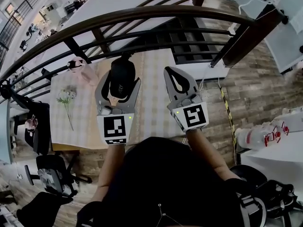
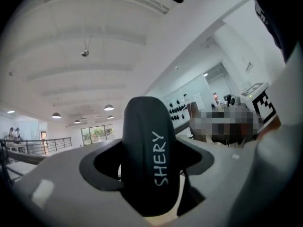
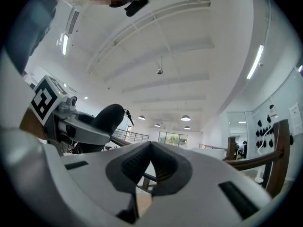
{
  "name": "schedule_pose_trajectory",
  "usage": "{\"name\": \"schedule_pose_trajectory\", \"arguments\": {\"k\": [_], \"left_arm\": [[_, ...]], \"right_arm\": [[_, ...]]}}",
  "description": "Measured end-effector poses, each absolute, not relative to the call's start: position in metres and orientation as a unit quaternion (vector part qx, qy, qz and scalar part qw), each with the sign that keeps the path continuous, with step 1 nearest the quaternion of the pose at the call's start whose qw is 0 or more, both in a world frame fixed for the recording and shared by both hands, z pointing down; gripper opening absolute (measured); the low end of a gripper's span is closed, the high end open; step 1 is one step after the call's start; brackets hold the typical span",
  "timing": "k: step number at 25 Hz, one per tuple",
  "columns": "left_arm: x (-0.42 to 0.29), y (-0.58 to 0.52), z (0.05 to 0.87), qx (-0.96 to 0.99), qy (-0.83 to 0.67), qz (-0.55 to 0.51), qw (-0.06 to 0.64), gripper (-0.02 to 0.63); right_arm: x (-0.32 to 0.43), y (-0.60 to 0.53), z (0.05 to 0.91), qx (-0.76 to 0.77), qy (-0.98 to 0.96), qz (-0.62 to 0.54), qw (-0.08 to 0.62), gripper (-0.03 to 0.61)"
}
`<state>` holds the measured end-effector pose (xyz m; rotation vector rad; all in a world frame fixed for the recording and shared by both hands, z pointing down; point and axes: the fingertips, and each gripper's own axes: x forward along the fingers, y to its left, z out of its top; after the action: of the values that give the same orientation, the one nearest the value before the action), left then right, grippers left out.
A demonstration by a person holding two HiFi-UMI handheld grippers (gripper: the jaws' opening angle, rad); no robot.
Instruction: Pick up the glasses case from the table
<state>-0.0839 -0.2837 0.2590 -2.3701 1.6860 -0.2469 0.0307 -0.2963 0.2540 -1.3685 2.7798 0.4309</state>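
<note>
The left tool [image 1: 120, 86] was clamped on the black glasses case [image 2: 150, 160], which stood upright in the air, clear of the table [image 1: 156, 70] and over its middle. The pick-up looked done, with nothing evidently left. White lettering on the case read "SHERY". The right tool [image 3: 150, 148] had its jaws pressed together, empty.
</note>
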Motion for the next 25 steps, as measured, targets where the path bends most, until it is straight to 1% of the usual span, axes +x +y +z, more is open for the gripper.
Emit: {"name": "schedule_pose_trajectory", "arguments": {"k": [5,10,19,25], "left_arm": [[-0.105,-0.281,0.249,-0.788,0.609,-0.025,0.086,0.356],[-0.118,-0.279,0.237,-0.771,0.630,-0.002,0.097,0.356],[-0.122,-0.274,0.229,-0.758,0.640,0.000,0.124,0.357],[-0.126,-0.273,0.232,-0.756,0.644,0.001,0.121,0.356]], "right_arm": [[0.030,-0.294,0.240,-0.442,0.887,0.132,0.024,0.008],[0.032,-0.292,0.230,-0.447,0.885,0.127,0.032,0.008],[0.036,-0.290,0.225,-0.453,0.882,0.129,0.034,0.008],[0.035,-0.290,0.229,-0.454,0.882,0.121,0.035,0.008]]}}
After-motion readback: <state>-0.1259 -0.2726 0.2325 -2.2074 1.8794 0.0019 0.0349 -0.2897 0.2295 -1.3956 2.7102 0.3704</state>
